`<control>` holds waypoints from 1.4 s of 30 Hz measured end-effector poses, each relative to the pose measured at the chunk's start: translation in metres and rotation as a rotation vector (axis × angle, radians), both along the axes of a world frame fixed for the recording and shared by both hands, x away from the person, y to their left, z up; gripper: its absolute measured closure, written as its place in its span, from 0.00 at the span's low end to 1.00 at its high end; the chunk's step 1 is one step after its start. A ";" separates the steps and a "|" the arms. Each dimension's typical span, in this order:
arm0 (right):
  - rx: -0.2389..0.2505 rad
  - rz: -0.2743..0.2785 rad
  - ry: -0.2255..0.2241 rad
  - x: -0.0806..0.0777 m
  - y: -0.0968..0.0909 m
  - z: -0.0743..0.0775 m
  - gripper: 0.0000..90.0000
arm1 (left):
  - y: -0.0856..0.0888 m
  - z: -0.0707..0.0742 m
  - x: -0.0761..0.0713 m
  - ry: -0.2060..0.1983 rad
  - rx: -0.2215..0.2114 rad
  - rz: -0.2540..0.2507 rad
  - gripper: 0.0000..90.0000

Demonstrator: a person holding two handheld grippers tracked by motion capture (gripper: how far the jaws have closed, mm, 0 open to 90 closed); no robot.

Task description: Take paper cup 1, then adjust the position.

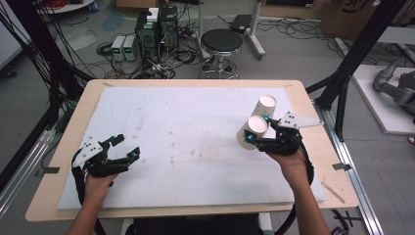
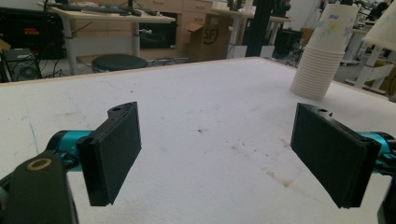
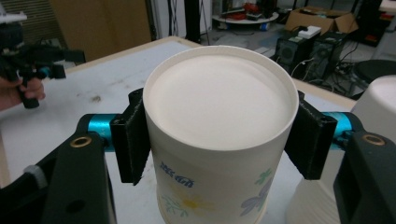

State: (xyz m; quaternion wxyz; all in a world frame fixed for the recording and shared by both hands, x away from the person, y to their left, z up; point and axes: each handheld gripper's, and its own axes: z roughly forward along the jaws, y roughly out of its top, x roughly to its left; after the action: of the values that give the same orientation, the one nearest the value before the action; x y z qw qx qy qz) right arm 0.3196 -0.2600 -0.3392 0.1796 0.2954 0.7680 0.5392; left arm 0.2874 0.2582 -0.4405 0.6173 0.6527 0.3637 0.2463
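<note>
Paper cup (image 1: 250,132), upside down with its base uppermost, is seen right of centre in the high view, clamped in the right gripper (image 1: 258,135) and lifted off the stack of paper cups (image 1: 265,110) just above it in the frame. In the right gripper view the cup (image 3: 219,140) occupies the middle of the frame, with a black pad pressed against its wall on either side; a flower print and blue lettering are visible low on that wall. The jaws are thus partly closed, held apart by the cup itself. Part of the stack (image 3: 373,112) is visible at the right edge of that view.

As a judgement, one cup has been separated from the stack and is being carried away from it; its placement on the white mat (image 1: 186,142) is not yet done. No other single cup is seen standing on the mat, so most of the work appears to remain.

The left gripper (image 1: 122,149) is seen at the lower left of the high view, low over the mat. In the left gripper view its jaws stand wide apart, with nothing between the pads (image 2: 116,154) except bare mat (image 2: 210,140); nothing is held or touched. The stack (image 2: 322,60) appears at the upper right of that view, well apart from this gripper.
</note>
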 end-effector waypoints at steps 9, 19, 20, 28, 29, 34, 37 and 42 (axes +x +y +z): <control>0.002 0.057 0.011 -0.002 0.009 -0.020 0.37 | 0.002 -0.001 -0.001 0.002 -0.004 -0.001 0.18; -0.010 0.086 0.015 0.000 0.019 -0.024 0.37 | -0.003 0.001 0.001 -0.001 -0.006 -0.038 0.18; -0.010 0.086 0.015 0.000 0.019 -0.024 0.37 | -0.003 0.001 0.001 -0.001 -0.006 -0.038 0.18; -0.010 0.090 0.027 0.000 0.024 -0.028 0.37 | -0.009 0.002 0.003 -0.002 -0.010 -0.071 0.18; -0.012 0.091 0.019 0.001 0.025 -0.028 0.37 | -0.010 0.002 0.003 -0.001 -0.008 -0.076 0.18; -0.011 0.105 0.033 0.000 0.030 -0.031 0.37 | -0.014 0.003 0.002 0.002 -0.026 -0.099 0.18; -0.017 0.119 0.027 0.000 0.034 -0.031 0.37 | -0.018 0.007 -0.002 -0.008 -0.038 -0.126 0.18; -0.016 0.142 0.030 -0.001 0.040 -0.033 0.37 | -0.028 0.010 -0.005 -0.001 -0.035 -0.199 0.18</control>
State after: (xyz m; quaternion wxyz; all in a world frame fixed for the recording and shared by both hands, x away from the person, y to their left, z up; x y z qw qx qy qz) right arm 0.3190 -0.2195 -0.3720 0.1315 0.2467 0.7940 0.5398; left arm 0.2821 0.2300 -0.4301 0.6501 0.6746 0.3011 0.1779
